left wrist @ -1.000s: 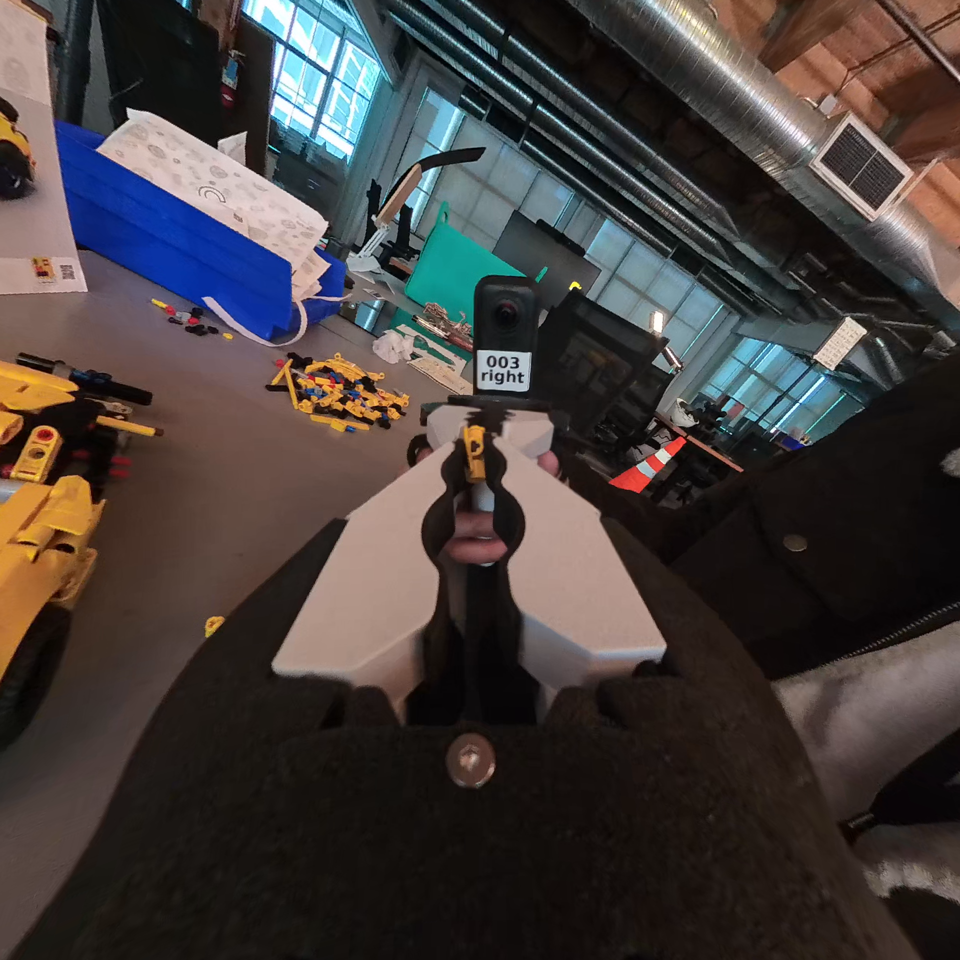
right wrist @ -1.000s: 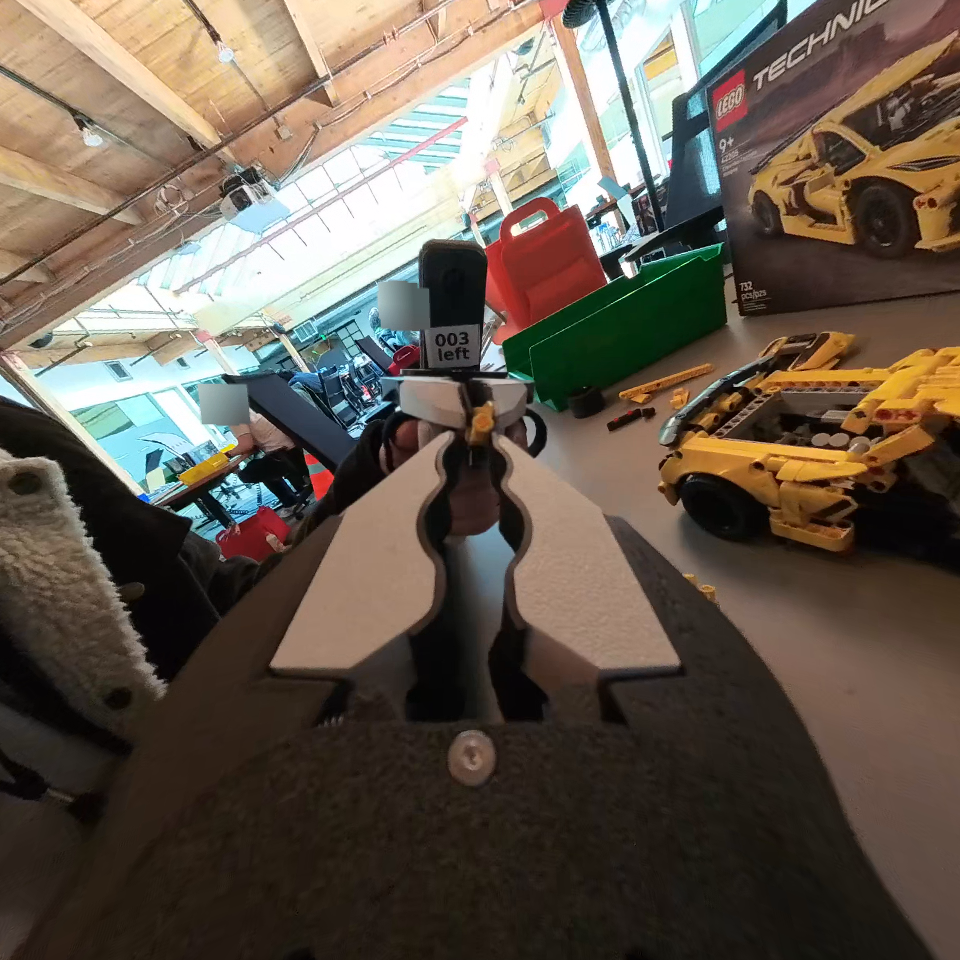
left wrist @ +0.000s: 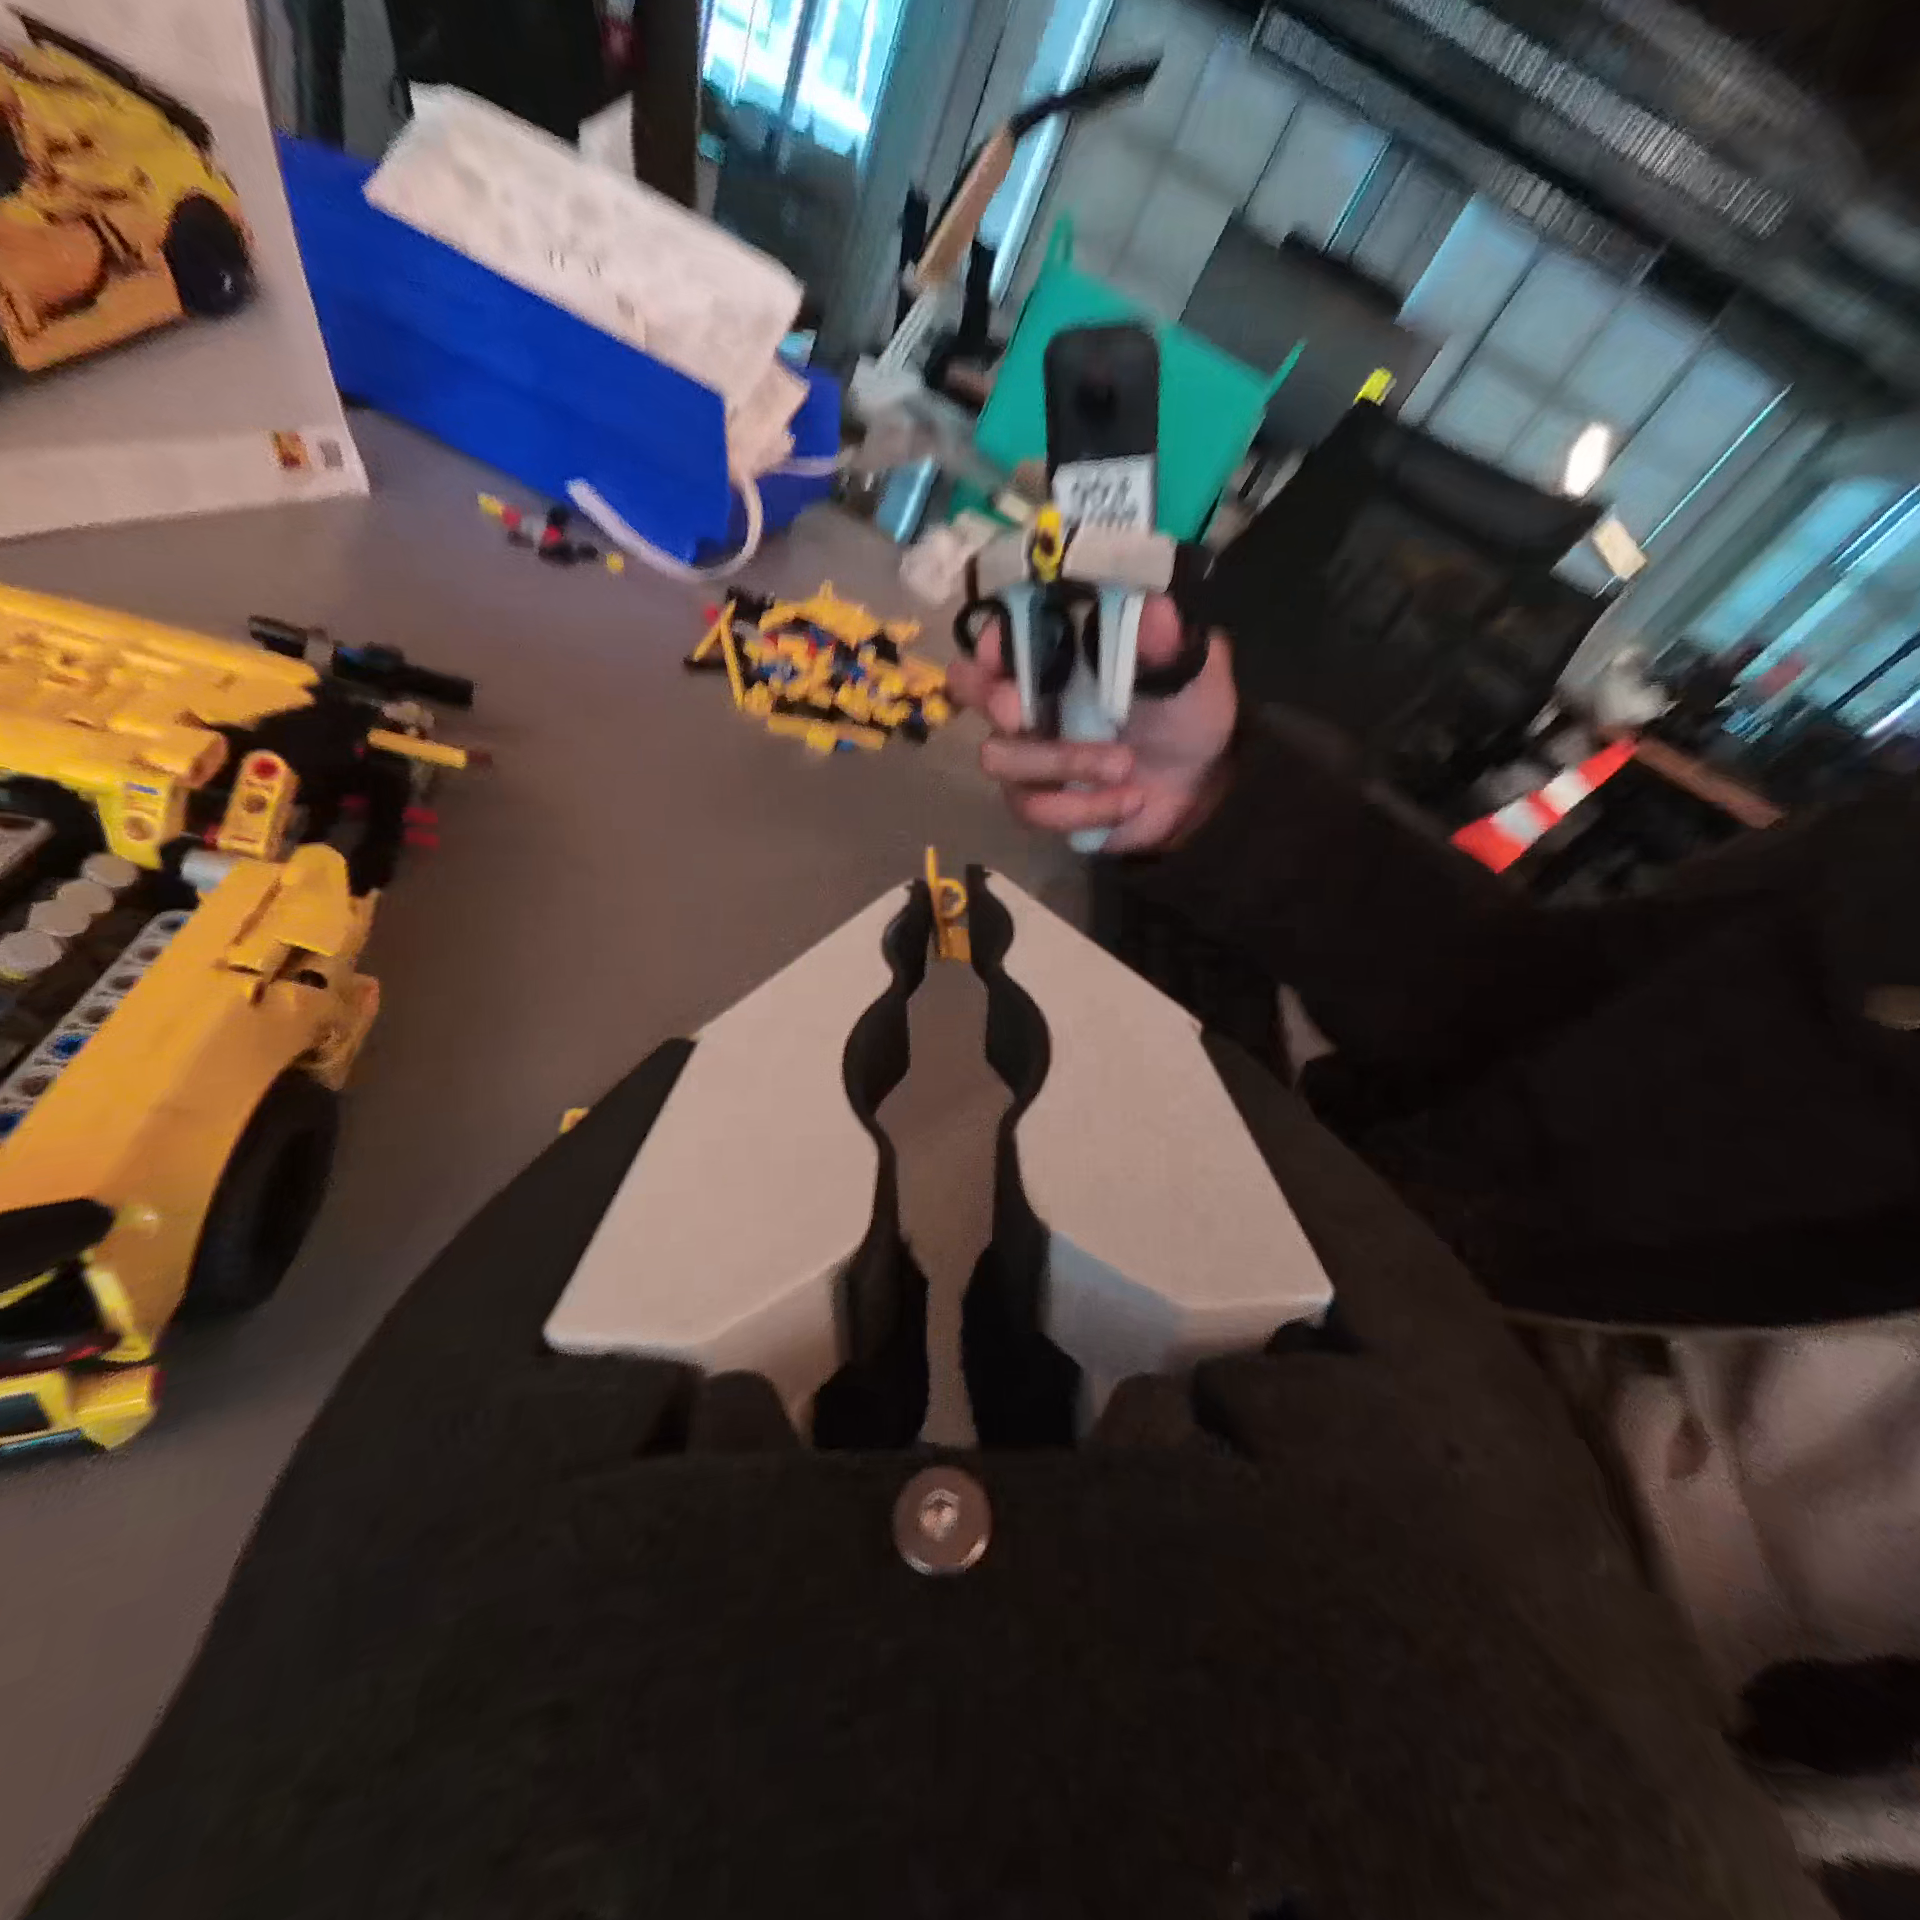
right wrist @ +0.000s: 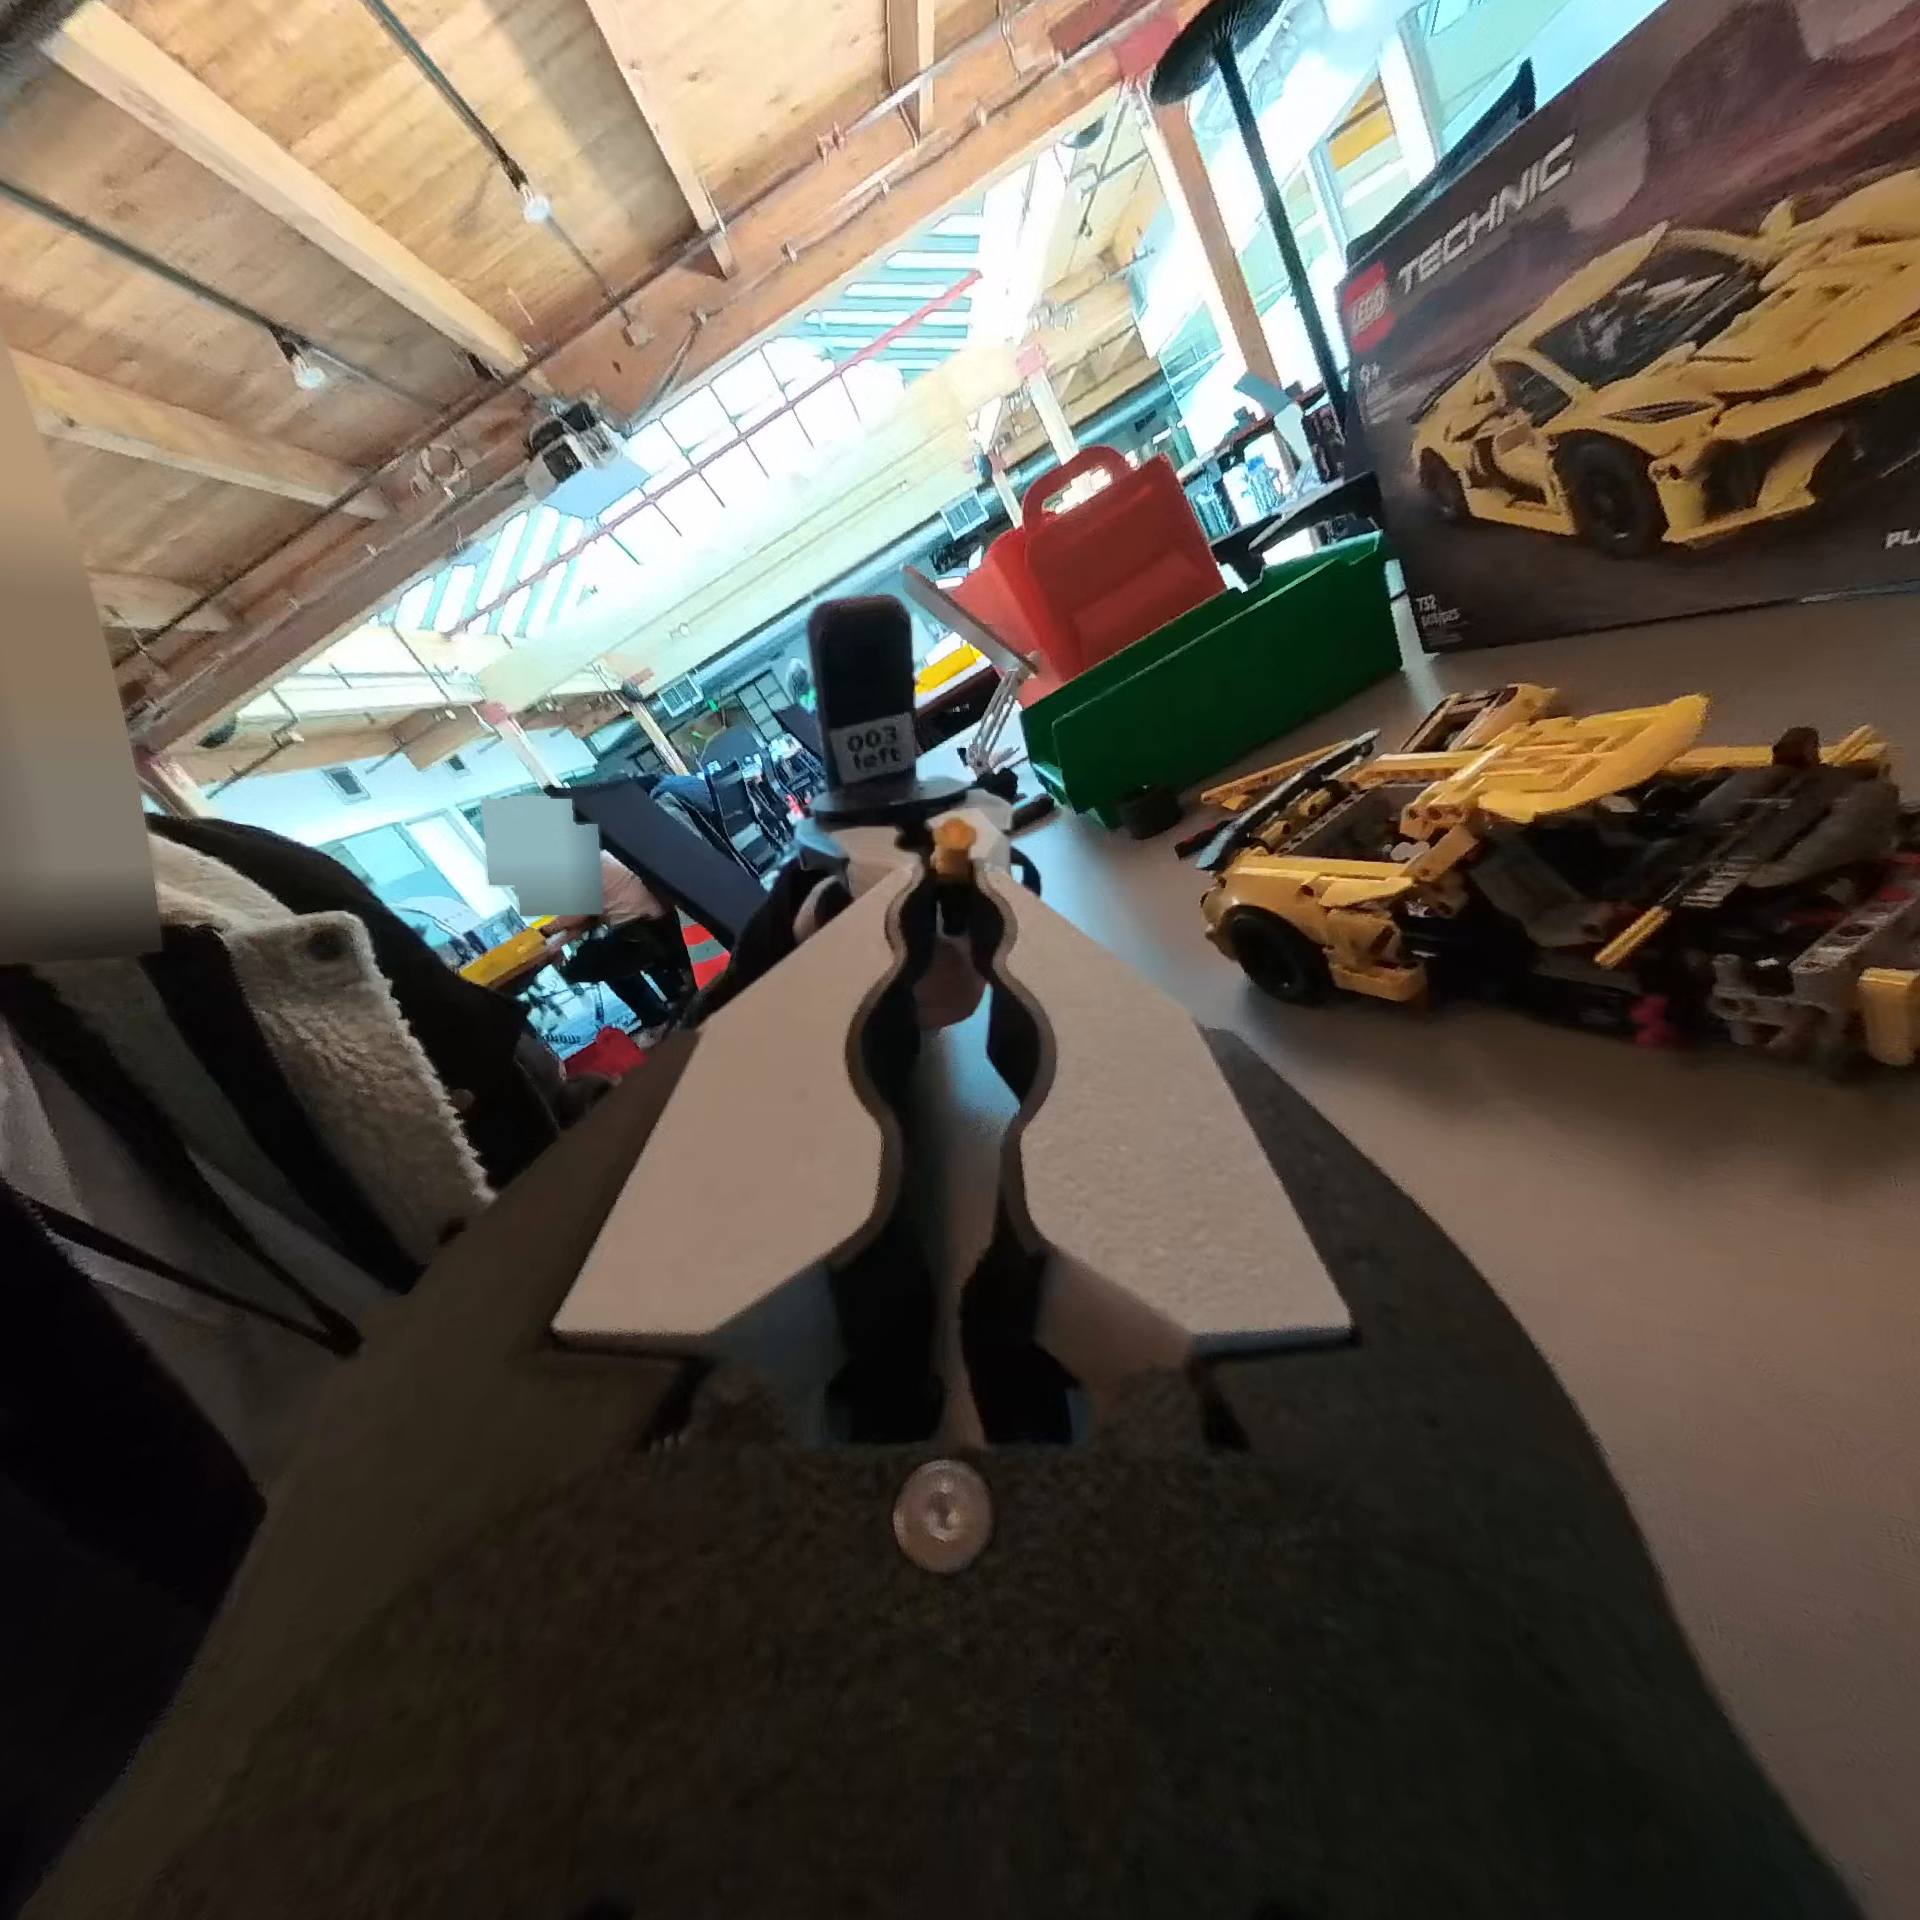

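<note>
Left wrist view looks along the left gripper [left wrist: 948, 902], whose two pale grey, wavy-edged fingers [left wrist: 769, 1132] rise from a black felt-like body with a bright screw and close at the tips on a small yellow piece [left wrist: 948, 923], held above the grey table [left wrist: 623, 883]. Farther off and to the right, a hand [left wrist: 1127, 764] in a dark sleeve grips the right gripper upright, with its tips toward this camera. A black camera [left wrist: 1099, 400] sits on top of that gripper and carries a white label [left wrist: 1103, 488] with dark characters, blurred here. At the near left stands a part-built yellow brick car [left wrist: 177, 935] with black tyres and bare grey studs. A loose pile of yellow, blue and black bricks [left wrist: 831, 675] lies on the far side of the table, near a blue bin [left wrist: 520, 374] with white printed sheets draped over it. In the right wrist view the right gripper [right wrist: 951, 868] points level over the table edge, and its grey fingers [right wrist: 774, 1122] are drawn in to pinch a short yellow peg [right wrist: 953, 834] at the tips. Just behind the peg is the left gripper, also topped by a labelled black camera [right wrist: 862, 675]. On the right lies the yellow car, open and showing dark inner parts. Beyond it stands a dark cardboard box [right wrist: 1662, 540] with a brand logo, printed lettering and a picture of a yellow sports car. A green bin [right wrist: 1216, 686] and a red plastic carrier [right wrist: 1112, 561] sit at the far end of the table.
</note>
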{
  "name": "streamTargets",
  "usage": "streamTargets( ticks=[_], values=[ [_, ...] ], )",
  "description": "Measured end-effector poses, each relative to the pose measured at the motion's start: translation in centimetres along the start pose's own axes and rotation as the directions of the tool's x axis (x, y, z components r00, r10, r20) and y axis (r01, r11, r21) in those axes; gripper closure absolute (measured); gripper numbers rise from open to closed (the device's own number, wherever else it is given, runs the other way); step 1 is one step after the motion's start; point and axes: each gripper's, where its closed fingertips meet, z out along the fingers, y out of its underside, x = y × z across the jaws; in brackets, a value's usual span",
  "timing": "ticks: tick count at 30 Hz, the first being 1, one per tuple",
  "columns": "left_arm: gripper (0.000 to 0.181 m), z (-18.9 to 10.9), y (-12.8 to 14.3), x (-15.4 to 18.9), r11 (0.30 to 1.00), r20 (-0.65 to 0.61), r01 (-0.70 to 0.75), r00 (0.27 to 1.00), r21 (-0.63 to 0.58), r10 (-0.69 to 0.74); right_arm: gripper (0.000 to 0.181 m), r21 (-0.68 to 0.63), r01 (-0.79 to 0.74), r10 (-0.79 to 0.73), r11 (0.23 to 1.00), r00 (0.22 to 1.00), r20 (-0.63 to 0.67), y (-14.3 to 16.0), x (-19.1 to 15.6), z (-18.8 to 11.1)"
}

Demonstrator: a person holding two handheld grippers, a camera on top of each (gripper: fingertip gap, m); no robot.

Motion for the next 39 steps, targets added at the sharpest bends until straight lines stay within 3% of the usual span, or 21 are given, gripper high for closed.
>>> streamTargets(
  ticks=[4, 9, 13, 17, 21, 24, 27, 32, 39],
  values=[
    [0.175, 3.2, 5.5, -0.5, 0.941, 0.072, -0.136, 0.983, -0.309, 0.166, 0.176, -0.089, 0.024, -0.031, 0.996, 0.996, -0.084, 2.2, 1.3, 1.6],
    [0.174, 3.7, 5.1, -0.5, 0.971, 0.060, 0.008, 0.998, -0.240, 0.006, 0.176, -0.336, 0.124, -0.227, 0.934, 0.931, -0.287, 6.0, 4.9, 2.2],
    [0.175, 3.9, 8.7, -2.5, 0.871, 0.155, -0.160, 0.954, -0.465, 0.258, 0.176, -0.413, 0.151, -0.288, 0.898, 0.911, -0.294, 7.3, 5.4, 2.3],
    [0.174, 4.0, 10.1, -2.7, 0.839, 0.140, -0.149, 0.956, -0.524, 0.257, 0.176, -0.400, 0.143, -0.275, 0.905, 0.914, -0.298, 7.1, 5.5, 2.2],
    [0.154, 3.5, 7.9, -2.4, 0.914, 0.140, -0.060, 0.982, -0.402, 0.126, 0.176, -0.379, 0.131, -0.251, 0.916, 0.924, -0.289, 6.9, 5.2, 2.1],
    [0.155, 1.5, 2.3, -2.5, 0.995, 0.117, 0.051, 0.992, -0.091, -0.040, 0.176, -0.366, 0.138, -0.251, 0.920, 0.925, -0.283, 6.7, 5.0, 2.1],
    [0.155, -0.7, -1.5, -2.8, 0.972, 0.041, 0.186, 0.980, 0.147, -0.193, 0.176, -0.341, 0.157, -0.253, 0.927, 0.933, -0.256, 6.2, 4.3, 2.5],
    [0.156, 0.2, -0.8, -0.7, 0.963, -0.107, 0.255, 0.963, 0.089, -0.246, 0.176, -0.317, 0.342, -0.400, 0.885, 0.905, -0.142, 5.9, 1.4, 4.2],
    [0.171, 0.9, -0.1, 1.5, 0.977, -0.194, 0.213, 0.960, 0.029, -0.204, 0.175, -0.338, 0.335, -0.376, 0.880, 0.924, -0.062, 7.2, 0.0, 5.5]
  ],
)
